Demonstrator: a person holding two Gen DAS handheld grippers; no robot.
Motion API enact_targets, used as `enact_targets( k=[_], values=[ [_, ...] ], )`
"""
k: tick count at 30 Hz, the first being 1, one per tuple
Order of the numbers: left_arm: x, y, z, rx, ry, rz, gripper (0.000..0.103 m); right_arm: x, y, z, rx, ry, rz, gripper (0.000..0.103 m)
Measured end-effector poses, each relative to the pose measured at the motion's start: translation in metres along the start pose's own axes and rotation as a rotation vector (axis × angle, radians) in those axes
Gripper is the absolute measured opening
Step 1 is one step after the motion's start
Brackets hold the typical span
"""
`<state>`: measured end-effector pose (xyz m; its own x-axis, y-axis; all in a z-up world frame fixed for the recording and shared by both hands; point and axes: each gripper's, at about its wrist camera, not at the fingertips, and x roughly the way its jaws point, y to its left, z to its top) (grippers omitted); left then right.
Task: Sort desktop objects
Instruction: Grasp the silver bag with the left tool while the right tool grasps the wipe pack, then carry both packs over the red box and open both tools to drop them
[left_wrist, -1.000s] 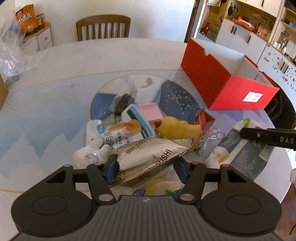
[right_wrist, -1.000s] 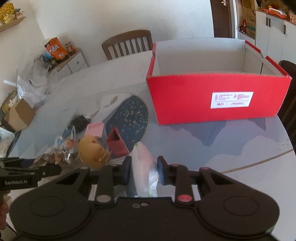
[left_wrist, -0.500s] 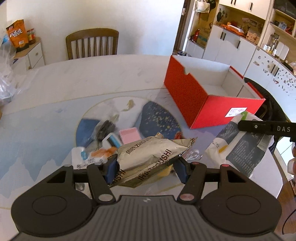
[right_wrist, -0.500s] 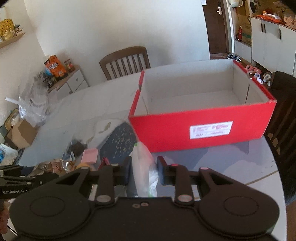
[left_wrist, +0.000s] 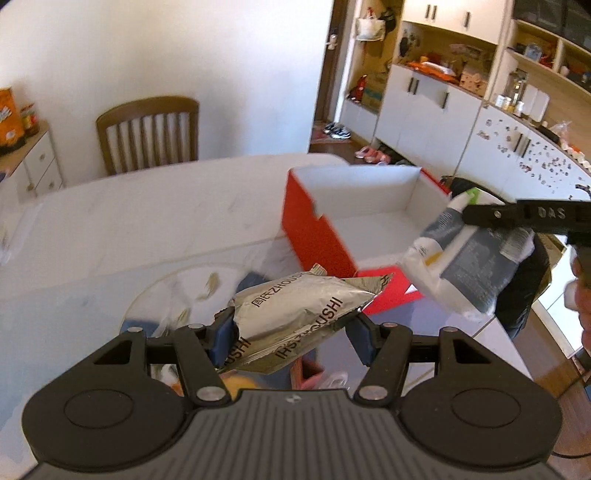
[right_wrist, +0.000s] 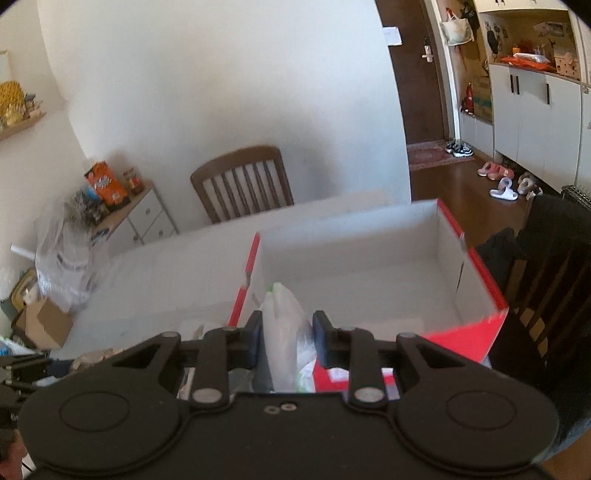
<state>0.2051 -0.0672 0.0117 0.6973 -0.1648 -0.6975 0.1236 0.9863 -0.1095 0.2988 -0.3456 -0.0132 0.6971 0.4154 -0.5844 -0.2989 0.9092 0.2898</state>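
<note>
- Both tongs have risen from the surface (left_wrist: 155, 221) since the earlier frames, and the red box (right_wrist: 461, 328) now shows its white inside.
- The red box stands open on the surface, beyond both tongs.
- The left tongs (left_wrist: 291, 332), about half open, grip a silver snack bag (left_wrist: 295, 314) in the air.
- The right tongs (right_wrist: 284, 341), nearly closed, pinch a white pouch (right_wrist: 282, 332) before the box.

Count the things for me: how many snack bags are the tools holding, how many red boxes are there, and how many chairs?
Snack bags held: 2, the silver bag in the left tool and the white and grey bag in the right tool
Red boxes: 1
Wooden chairs: 1
Total: 4
</note>
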Motion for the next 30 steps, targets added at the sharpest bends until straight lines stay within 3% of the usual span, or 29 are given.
enact_targets(
  k=[15, 30],
  values=[
    [0.05, -0.046, 0.063, 0.092, -0.002, -0.046, 0.062, 0.033, -0.048, 0.034, 0.026, -0.005, -0.078, 0.027],
    [0.12, -0.088, 0.095, 0.151, 0.063, -0.073, 0.062, 0.077, -0.081, 0.04, 0.021, 0.04, -0.153, 0.027]
  ],
)
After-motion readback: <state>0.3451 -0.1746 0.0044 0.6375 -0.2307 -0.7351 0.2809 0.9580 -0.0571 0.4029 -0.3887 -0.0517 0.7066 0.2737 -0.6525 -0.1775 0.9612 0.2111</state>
